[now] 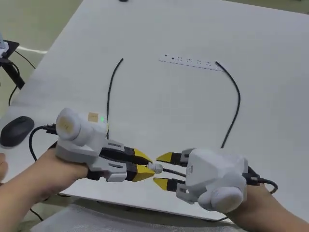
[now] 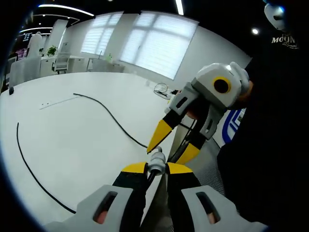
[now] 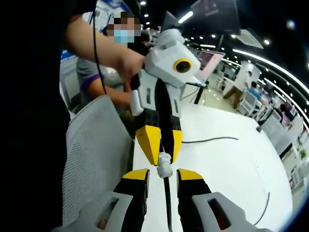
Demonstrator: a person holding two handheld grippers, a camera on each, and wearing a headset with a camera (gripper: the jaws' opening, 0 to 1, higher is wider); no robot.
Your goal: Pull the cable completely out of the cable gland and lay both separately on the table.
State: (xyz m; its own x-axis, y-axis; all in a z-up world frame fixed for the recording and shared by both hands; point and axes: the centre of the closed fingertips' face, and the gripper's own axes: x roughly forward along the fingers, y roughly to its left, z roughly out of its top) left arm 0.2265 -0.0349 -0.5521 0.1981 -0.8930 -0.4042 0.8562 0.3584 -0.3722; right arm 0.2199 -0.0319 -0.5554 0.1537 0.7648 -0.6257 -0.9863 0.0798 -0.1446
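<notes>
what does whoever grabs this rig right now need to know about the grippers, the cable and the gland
Left hand-held gripper: shut on the cable gland, held near the table's front edge.
Right hand-held gripper: open, its jaws either side of the black cable just behind the gland, not gripping.
Done: gland held; cable not yet out.
Left: close on the cable, pull it fully out, lay both apart on the table.
</notes>
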